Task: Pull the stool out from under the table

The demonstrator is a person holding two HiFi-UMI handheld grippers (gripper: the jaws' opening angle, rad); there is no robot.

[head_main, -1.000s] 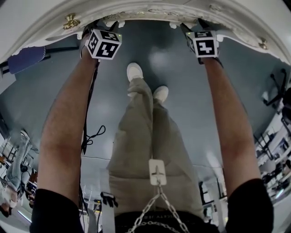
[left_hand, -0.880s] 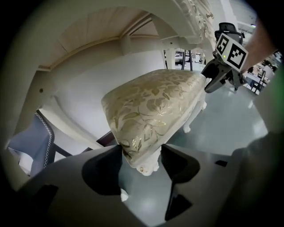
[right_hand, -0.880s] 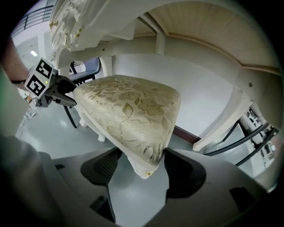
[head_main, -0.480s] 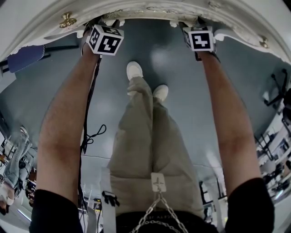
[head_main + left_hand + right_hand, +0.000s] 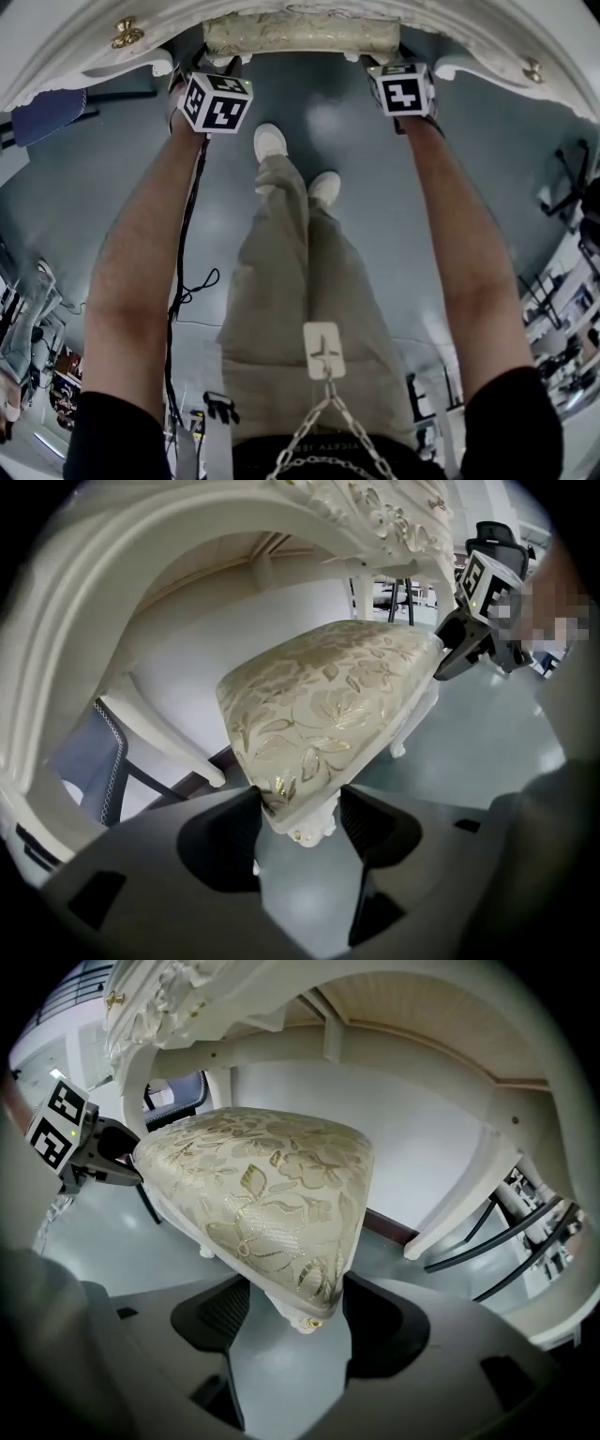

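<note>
Table: white-painted wooden table (image 5: 56,52) with a carved, scalloped apron and a round brass knob (image 5: 127,34) towards its left. Its underside is plain planking.
Left gripper: dark matte plastic left gripper (image 5: 298,808) carrying a black-and-white marker cube. Its jaws stand a moderate way apart, clamped on the left front corner of the seat, one jaw against each side of the fabric edge.
Stool: cream upholstered stool (image 5: 300,36) with a domed cushion of glossy gold floral brocade on a carved ivory frame with scrolled legs. The seat lies mostly beneath the table's arch, with only its front edge showing past the apron.
Right gripper: matching dark right gripper (image 5: 295,1288) with a ribbed pad. Its jaws are likewise parted and closed on the right front corner.
Floor: smooth grey floor (image 5: 375,187), faintly reflective.
</note>
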